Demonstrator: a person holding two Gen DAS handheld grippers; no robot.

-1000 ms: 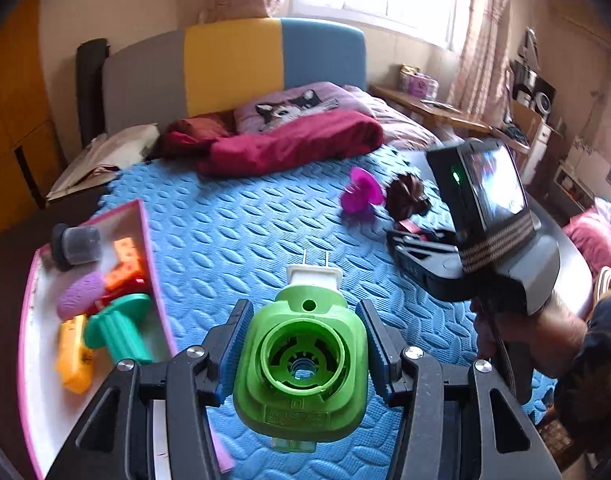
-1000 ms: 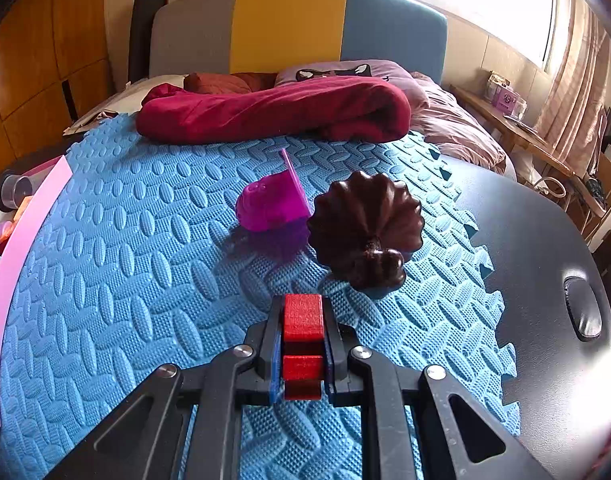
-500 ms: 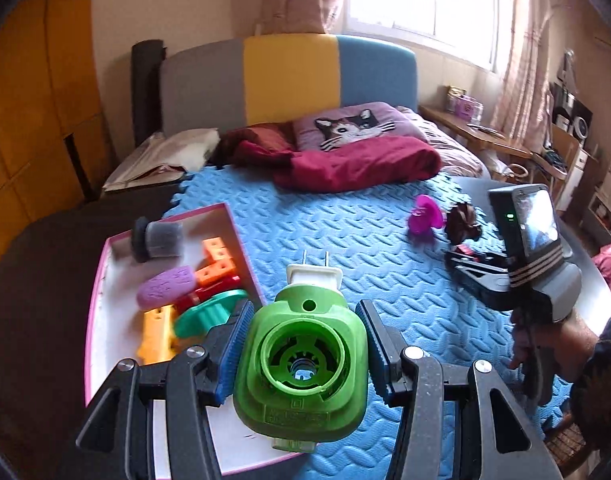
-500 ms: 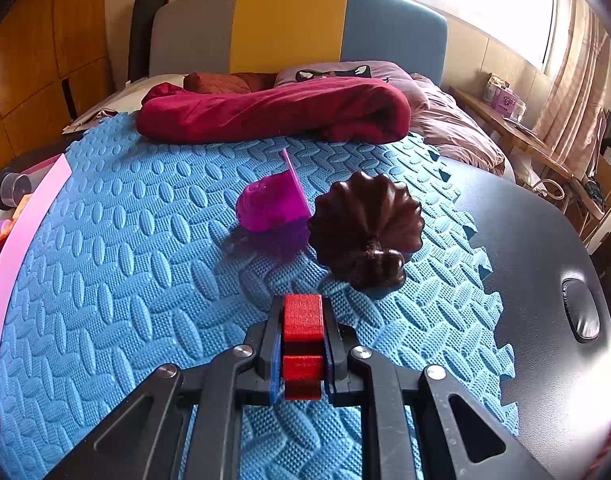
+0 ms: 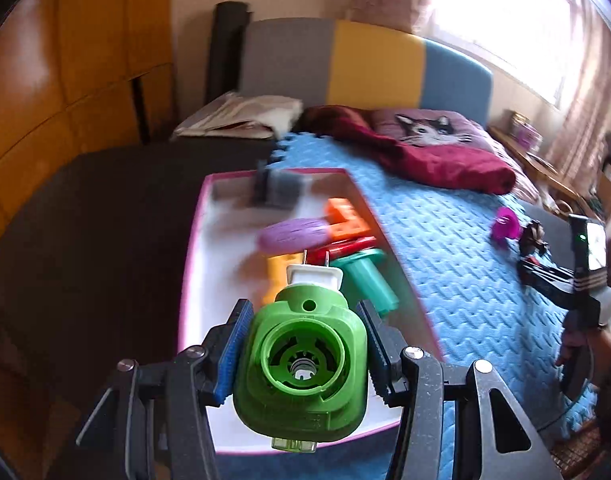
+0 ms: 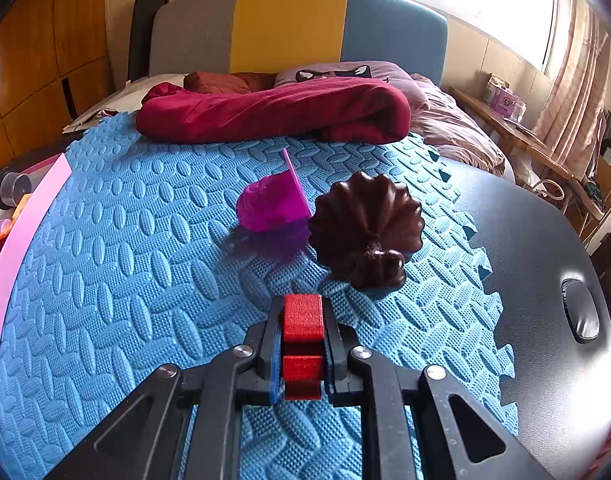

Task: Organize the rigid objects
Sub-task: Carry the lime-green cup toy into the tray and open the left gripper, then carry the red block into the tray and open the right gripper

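My left gripper is shut on a green plug-in device with a white two-prong plug, held above the near end of a pink-rimmed white tray. The tray holds a purple oval piece, an orange block, a teal peg, a yellow piece and a grey cup. My right gripper is shut on a red block just above the blue foam mat. Ahead of it lie a magenta cup and a dark brown fluted mould.
A maroon blanket and a cat pillow lie at the mat's far edge against the headboard. The black table surface shows right of the mat, and dark surface left of the tray. The right hand-held gripper shows in the left wrist view.
My left gripper has swung left with the green device, from over the mat to over the tray. My right gripper has stayed still with the red block.
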